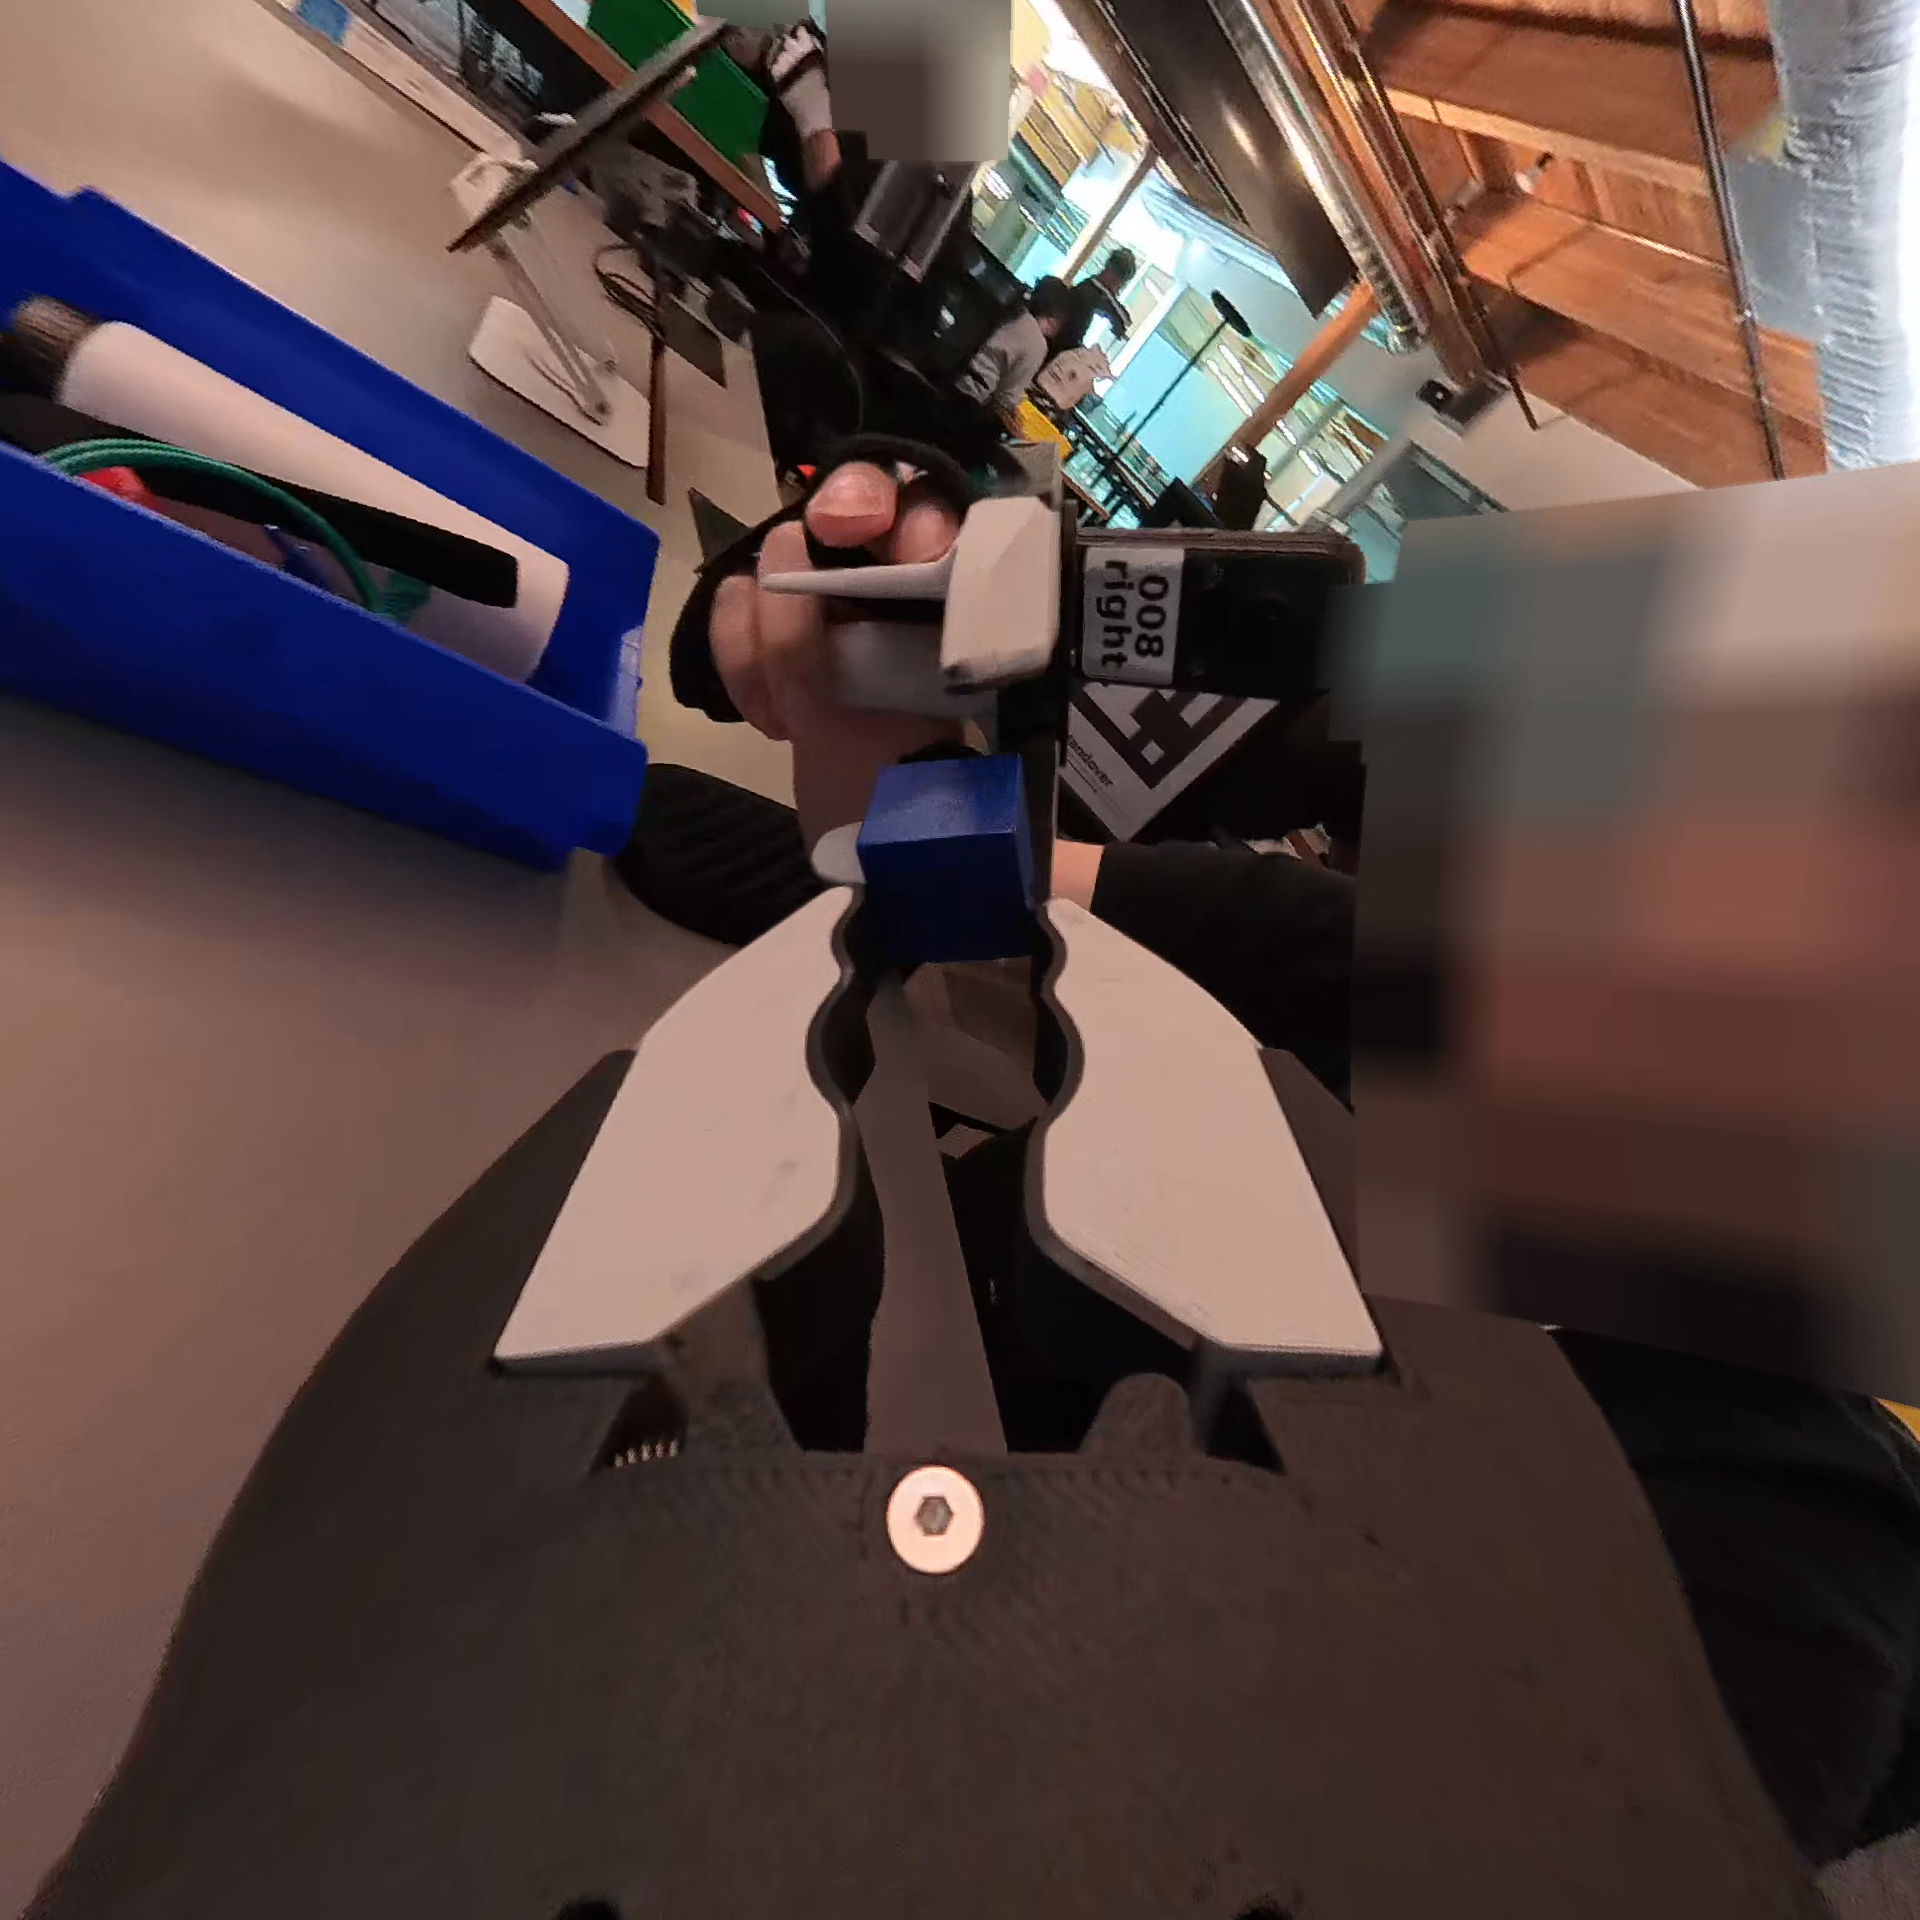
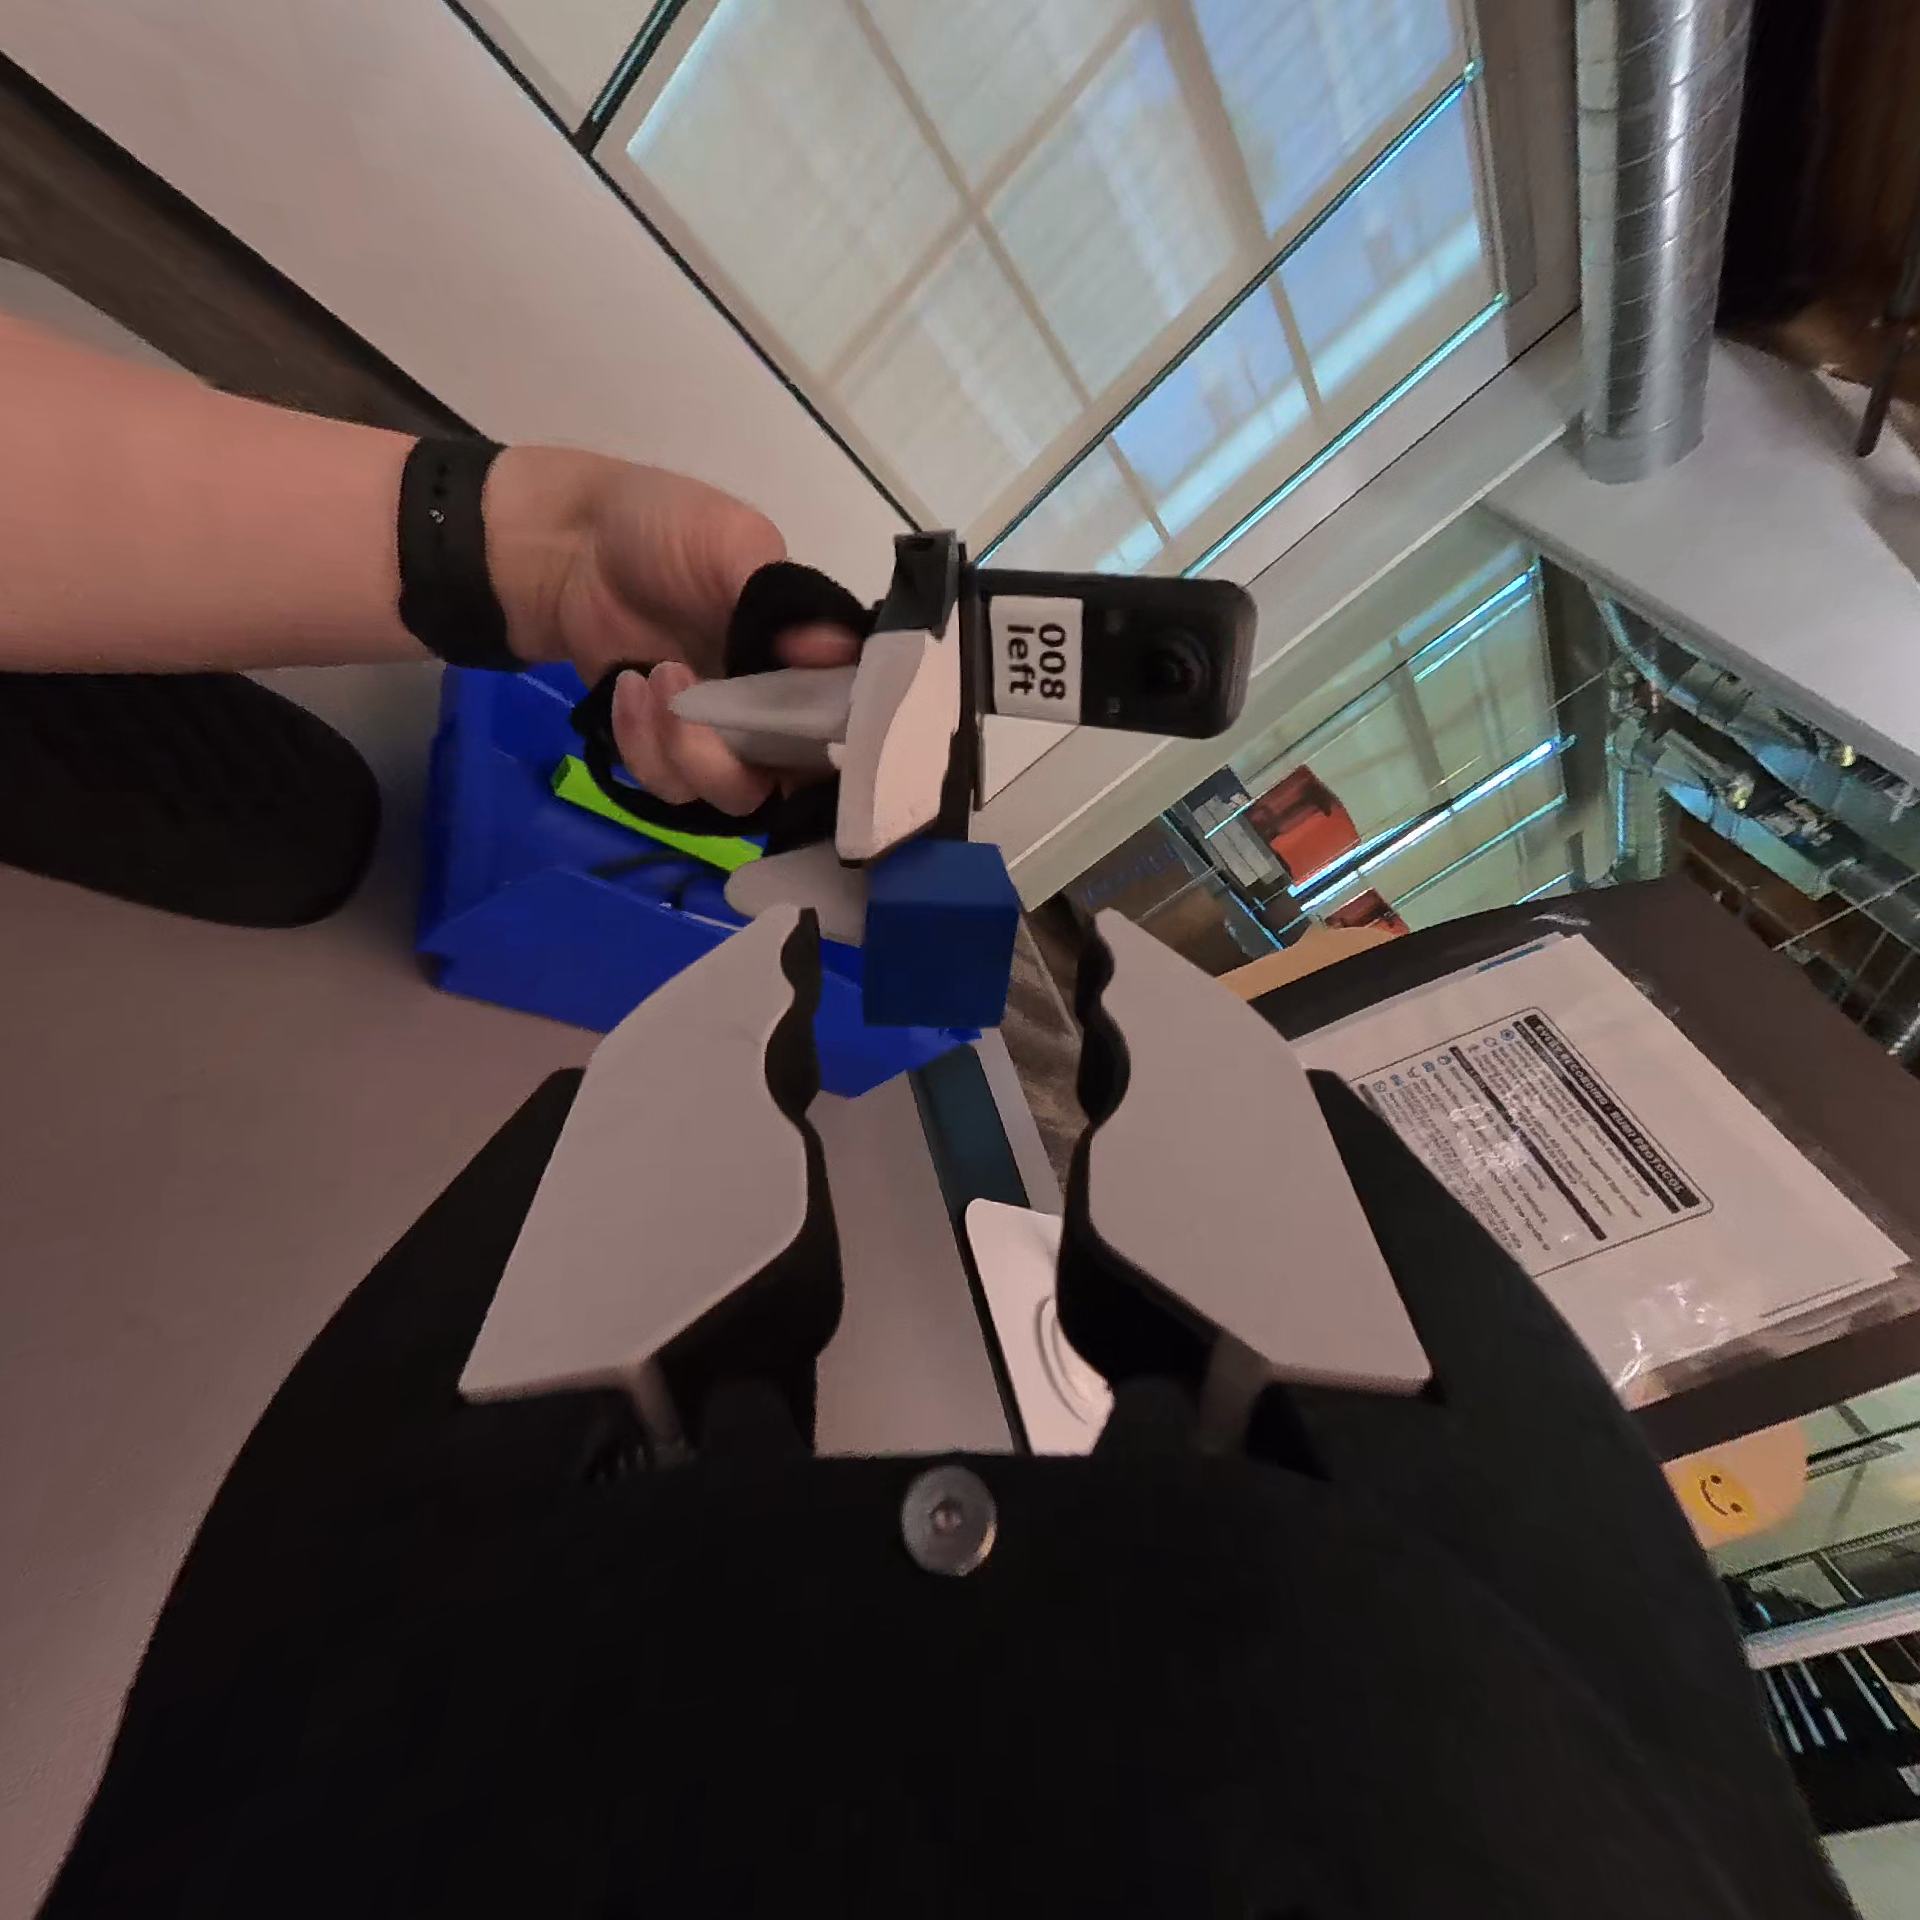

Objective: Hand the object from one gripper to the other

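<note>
A blue cube (image 1: 940,862) is held in the air over the grey table (image 1: 260,1039). My left gripper (image 1: 945,920) is shut on it, the fingertips pinching its lower part. In the right wrist view the cube (image 2: 940,935) sits between the spread fingertips of my right gripper (image 2: 945,930), nearer the left finger (image 2: 727,1039), and I cannot tell whether it touches. The right gripper is open. The left gripper's body (image 2: 904,727), seen edge-on, holds the cube from above. In the left wrist view the right gripper's body (image 1: 997,592) faces me just beyond the cube.
A blue bin (image 1: 312,665) holding a white roll and a green cable stands at the left; it also shows in the right wrist view (image 2: 540,935). A black rounded object (image 2: 177,800) lies on the table. Printed sheets (image 2: 1558,1143) lie on the right. Left and right tips are no more than a few centimetres apart.
</note>
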